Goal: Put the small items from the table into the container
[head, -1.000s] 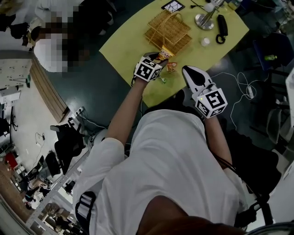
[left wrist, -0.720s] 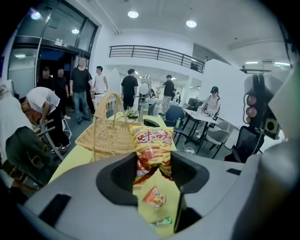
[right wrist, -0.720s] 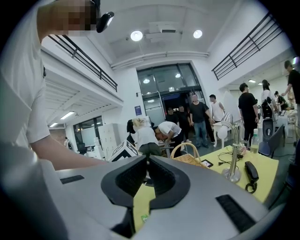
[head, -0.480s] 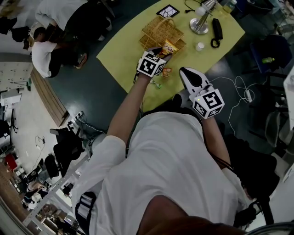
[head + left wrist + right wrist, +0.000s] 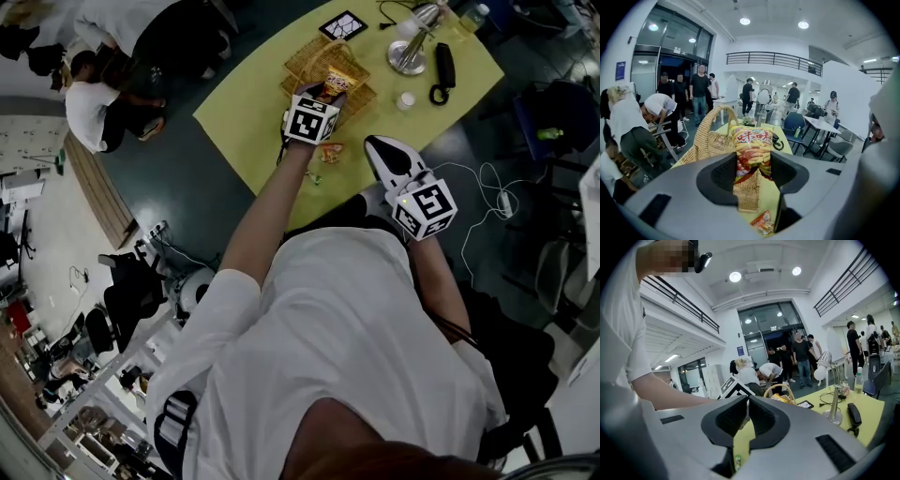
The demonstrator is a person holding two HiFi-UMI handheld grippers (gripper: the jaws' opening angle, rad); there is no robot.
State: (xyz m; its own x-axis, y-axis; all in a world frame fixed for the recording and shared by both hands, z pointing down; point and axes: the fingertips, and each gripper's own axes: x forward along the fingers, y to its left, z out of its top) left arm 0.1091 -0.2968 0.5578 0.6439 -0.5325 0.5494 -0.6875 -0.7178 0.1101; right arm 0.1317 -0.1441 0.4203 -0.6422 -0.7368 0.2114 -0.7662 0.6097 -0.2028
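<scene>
Wicker makes up the basket [image 5: 314, 58], which sits toward the far end of a yellow-green table [image 5: 253, 112], its arched handle rising over the open top. The left gripper [image 5: 753, 171] is clenched on the lower part of an orange snack packet [image 5: 751, 150]. The packet stands upright out of the jaws. From above it overlaps the near right part of the basket, and in the left gripper view the handle curves up just to its left.

The right gripper [image 5: 746, 416] is closed tight with nothing between its jaws. It is held off the near right edge of the table, well apart from the basket.

On the table near the person lie a small orange sachet [image 5: 330, 152], just near of the basket, and a small green item [image 5: 315, 176] by the near edge.

Right of the basket stand a desk lamp [image 5: 412, 52] on a round metal base, a black handset [image 5: 443, 67] and a small white round thing [image 5: 406, 99]. A black-and-white marker card [image 5: 343, 24] lies at the far end, beyond the basket.

Far left, off the table, a person [image 5: 94, 103] bends over.
</scene>
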